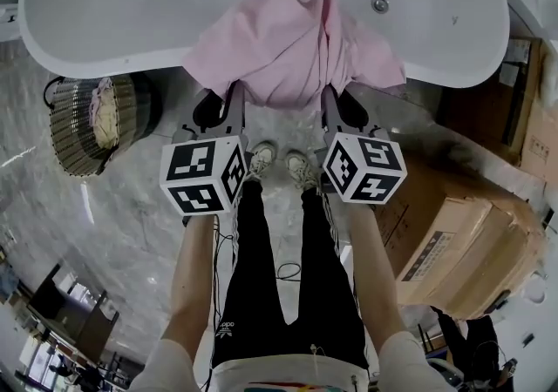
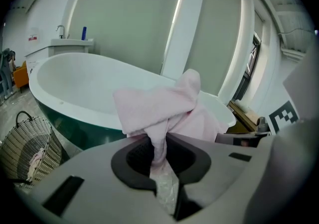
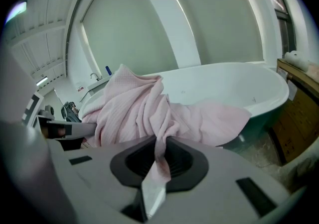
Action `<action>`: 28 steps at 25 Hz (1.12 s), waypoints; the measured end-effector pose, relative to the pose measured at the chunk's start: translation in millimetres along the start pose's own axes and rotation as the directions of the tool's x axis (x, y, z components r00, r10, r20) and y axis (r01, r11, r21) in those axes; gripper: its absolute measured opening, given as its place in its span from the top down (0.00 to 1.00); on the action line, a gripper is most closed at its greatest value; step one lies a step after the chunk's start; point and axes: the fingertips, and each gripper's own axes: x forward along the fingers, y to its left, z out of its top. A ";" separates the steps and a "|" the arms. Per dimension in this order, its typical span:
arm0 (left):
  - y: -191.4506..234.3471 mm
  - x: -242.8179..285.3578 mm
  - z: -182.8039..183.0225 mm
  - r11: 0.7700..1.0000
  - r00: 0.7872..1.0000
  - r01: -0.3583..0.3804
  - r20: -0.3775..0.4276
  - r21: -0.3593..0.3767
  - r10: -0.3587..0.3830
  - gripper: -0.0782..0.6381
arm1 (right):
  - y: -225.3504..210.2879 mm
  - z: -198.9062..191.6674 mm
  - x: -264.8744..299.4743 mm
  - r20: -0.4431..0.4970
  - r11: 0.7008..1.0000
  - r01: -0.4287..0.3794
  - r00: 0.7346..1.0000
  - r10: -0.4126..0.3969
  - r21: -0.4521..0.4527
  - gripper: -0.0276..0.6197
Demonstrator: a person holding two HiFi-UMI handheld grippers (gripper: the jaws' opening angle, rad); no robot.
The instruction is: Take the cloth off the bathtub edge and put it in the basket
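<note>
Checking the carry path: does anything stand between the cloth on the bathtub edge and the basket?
Nothing visible. The left gripper and right gripper grip the cloth; the basket stands on floor to its left.

The scene is viewed by the head camera from well above, steeply downward: the bathtub (image 1: 113,16) is laid across the top of the frame and the wicker basket (image 1: 68,125) at the left. The left gripper (image 2: 158,143) is looked along from just behind its jaws, toward the tub's rim and very near the pink cloth (image 2: 159,103), with the basket caught at lower left. The right gripper (image 3: 160,144) is viewed likewise, the tub stretching rightward. Tub and cloth are shared by all three views.
</note>
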 end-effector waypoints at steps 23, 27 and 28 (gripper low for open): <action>-74.5 -132.5 218.2 0.997 0.955 0.077 0.288 0.003 -0.074 0.80 | 36.6 214.1 -150.6 0.278 1.000 0.015 0.961 -0.007 -0.026 0.88; -91.8 -187.2 274.3 0.996 0.934 0.087 0.349 0.002 -0.082 0.80 | 67.0 265.8 -214.5 0.349 0.999 -0.008 0.937 0.027 -0.053 0.88; -95.2 -201.2 288.9 0.996 0.925 0.091 0.370 -0.003 -0.083 0.80 | 74.7 281.6 -229.5 0.371 0.998 -0.016 0.928 0.038 -0.064 0.88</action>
